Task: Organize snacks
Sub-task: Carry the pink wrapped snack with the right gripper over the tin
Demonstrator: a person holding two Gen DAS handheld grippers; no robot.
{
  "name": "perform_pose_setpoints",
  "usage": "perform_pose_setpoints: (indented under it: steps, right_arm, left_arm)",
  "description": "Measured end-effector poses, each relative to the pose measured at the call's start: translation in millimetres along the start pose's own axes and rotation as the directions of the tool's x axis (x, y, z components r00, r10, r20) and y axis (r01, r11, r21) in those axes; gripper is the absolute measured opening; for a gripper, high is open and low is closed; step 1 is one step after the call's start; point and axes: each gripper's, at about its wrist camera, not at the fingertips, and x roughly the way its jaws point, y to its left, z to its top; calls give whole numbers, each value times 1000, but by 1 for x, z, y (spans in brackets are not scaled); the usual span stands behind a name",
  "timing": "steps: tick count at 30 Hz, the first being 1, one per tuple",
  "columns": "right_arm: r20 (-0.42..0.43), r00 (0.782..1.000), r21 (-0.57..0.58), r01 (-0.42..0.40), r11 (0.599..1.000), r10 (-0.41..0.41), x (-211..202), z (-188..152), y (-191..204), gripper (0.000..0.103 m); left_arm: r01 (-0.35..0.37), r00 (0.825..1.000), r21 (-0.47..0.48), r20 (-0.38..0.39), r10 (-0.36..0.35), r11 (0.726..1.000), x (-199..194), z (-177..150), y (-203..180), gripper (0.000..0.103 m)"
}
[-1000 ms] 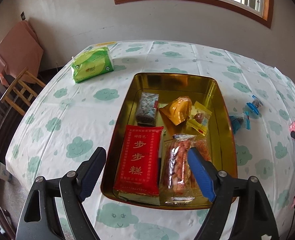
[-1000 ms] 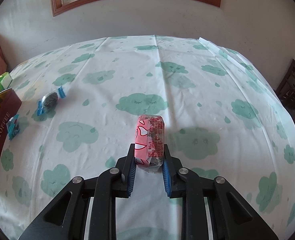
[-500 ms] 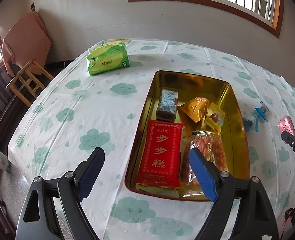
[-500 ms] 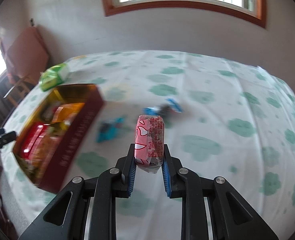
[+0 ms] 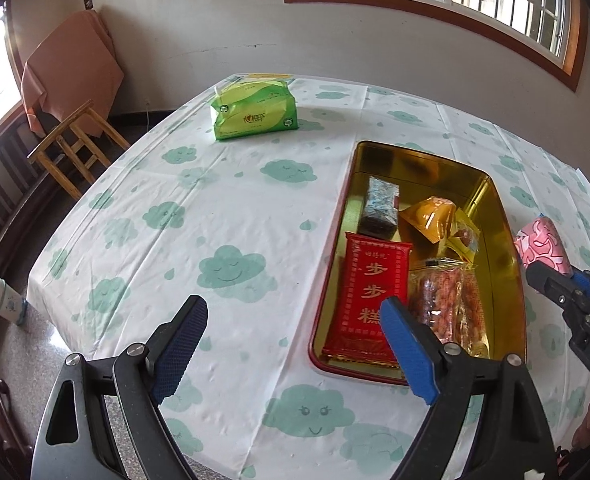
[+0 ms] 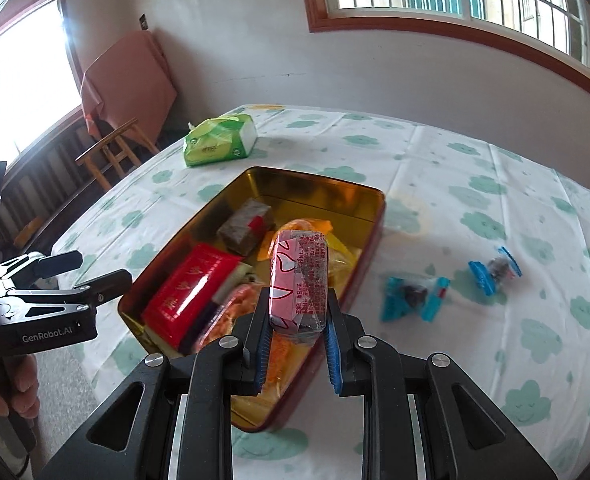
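My right gripper [image 6: 295, 330] is shut on a pink snack pack [image 6: 299, 280] and holds it in the air over the near right part of the gold tin [image 6: 377, 216]. The pack [image 5: 541, 246] and gripper also show at the right edge of the left wrist view, beside the tin [image 5: 511, 240]. The tin holds a red pack [image 5: 371, 292], a dark bar [image 5: 381, 208], an orange pouch [image 5: 429, 218] and a clear bag of orange snacks [image 5: 443, 304]. My left gripper [image 5: 291, 348] is open and empty, above the table left of the tin. Two blue-wrapped candies [image 6: 415, 296] [image 6: 495, 268] lie on the cloth right of the tin.
A green tissue pack [image 5: 255, 114] lies at the far left of the cloud-patterned tablecloth [image 5: 215, 220]. A wooden chair [image 5: 75, 140] with an orange cloth stands beyond the table's left edge. A white bottle [image 5: 3, 300] stands on the floor at the left.
My right gripper has swung left with the pink pack, from over bare cloth to over the tin. My left gripper has drawn back and left, away from the tin.
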Motion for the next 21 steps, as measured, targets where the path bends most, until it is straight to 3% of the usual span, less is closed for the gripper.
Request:
perform_pose_setpoints:
  steps: [21]
  right_arm:
    - [-86,996,-67,17,998,-23,45,3,26,24]
  left_arm:
    - [-33,999,-62,-17,32,998,6,-3,29,87]
